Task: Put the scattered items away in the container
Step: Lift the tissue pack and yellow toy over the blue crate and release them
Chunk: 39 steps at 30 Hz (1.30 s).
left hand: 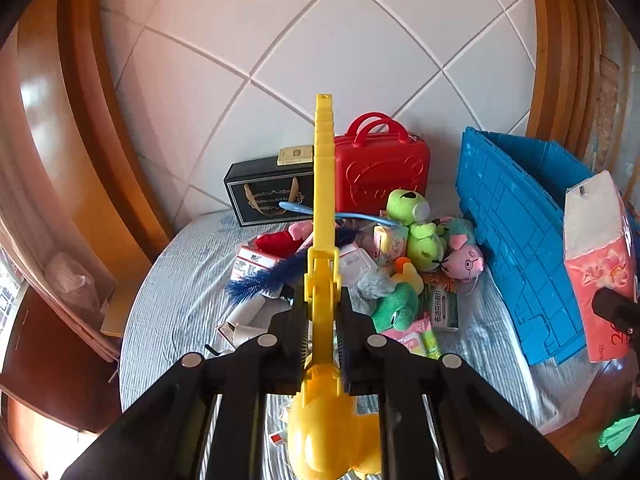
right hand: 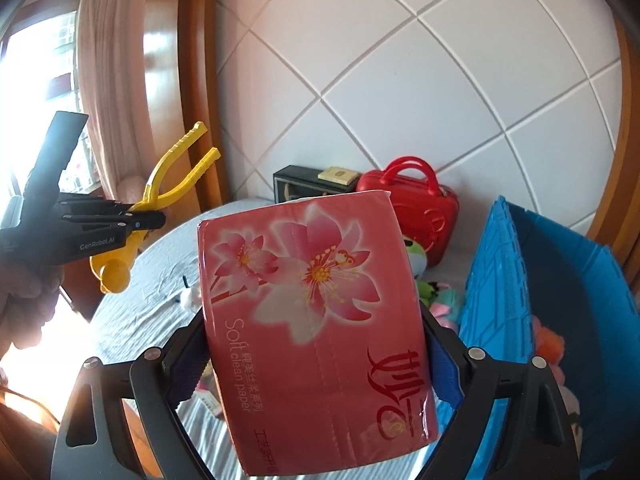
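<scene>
Your left gripper (left hand: pixel 320 332) is clamped tight on the yellow tongs (left hand: pixel 323 216), which run up the centre of the left view. Your right gripper (right hand: pixel 316 356) grips the pink tissue pack (right hand: pixel 316 320) across its width, filling the middle of the right view. The blue crate (right hand: pixel 560 280) stands at lower right there, with plush toys (left hand: pixel 420 236) heaped left of it on the bed (left hand: pixel 180 280).
</scene>
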### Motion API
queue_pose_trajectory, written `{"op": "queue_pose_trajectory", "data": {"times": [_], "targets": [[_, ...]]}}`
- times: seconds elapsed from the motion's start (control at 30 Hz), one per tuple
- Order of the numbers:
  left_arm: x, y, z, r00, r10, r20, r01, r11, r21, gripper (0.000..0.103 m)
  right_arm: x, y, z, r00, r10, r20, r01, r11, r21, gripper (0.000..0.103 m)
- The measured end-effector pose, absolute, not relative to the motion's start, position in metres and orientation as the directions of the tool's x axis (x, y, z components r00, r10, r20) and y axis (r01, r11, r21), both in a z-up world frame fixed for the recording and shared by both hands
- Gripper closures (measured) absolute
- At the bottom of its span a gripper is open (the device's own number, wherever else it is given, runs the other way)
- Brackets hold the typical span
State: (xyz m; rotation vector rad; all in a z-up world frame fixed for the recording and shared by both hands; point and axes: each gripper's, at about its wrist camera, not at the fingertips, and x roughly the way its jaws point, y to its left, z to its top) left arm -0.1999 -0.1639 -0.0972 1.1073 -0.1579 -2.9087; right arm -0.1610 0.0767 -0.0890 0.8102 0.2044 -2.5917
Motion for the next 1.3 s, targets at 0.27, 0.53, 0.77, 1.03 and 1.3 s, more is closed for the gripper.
{"op": "queue_pose_trajectory", "data": {"times": [0.27,0.53,0.77,1.03,1.3], "targets": [[-0.211,-0.113,-0.071,-0.780,-0.057,-0.624,-0.027,-0.992,0.125,0.091,-0.163,0.132,-0.069,-0.771,-0.343,-0.537,0.407,-0.913,0.000,0.012],[-0.225,-0.055,-0.060,-0.797,-0.033,-0.603,-0.060,-0.989,0.134,0.091,-0.164,0.191,-0.057,-0.795,-0.325,-0.512,0.377,-0.926,0.003,0.012],[-0.240,0.001,-0.052,-0.804,0.014,-0.594,-0.112,-0.985,0.129,0.091,-0.178,0.247,-0.054,-0.823,-0.283,-0.493,0.323,-0.946,0.005,0.012],[-0.259,0.078,-0.051,-0.788,0.087,-0.610,-0.211,-0.968,0.134,0.091,-0.186,0.316,-0.060,-0.846,-0.217,-0.486,0.233,-0.972,0.028,0.012],[-0.278,0.155,-0.055,-0.767,0.161,-0.621,-0.325,-0.932,0.158,0.091,-0.191,0.378,-0.071,-0.844,-0.129,-0.521,0.125,-0.991,0.043,0.012]]}}
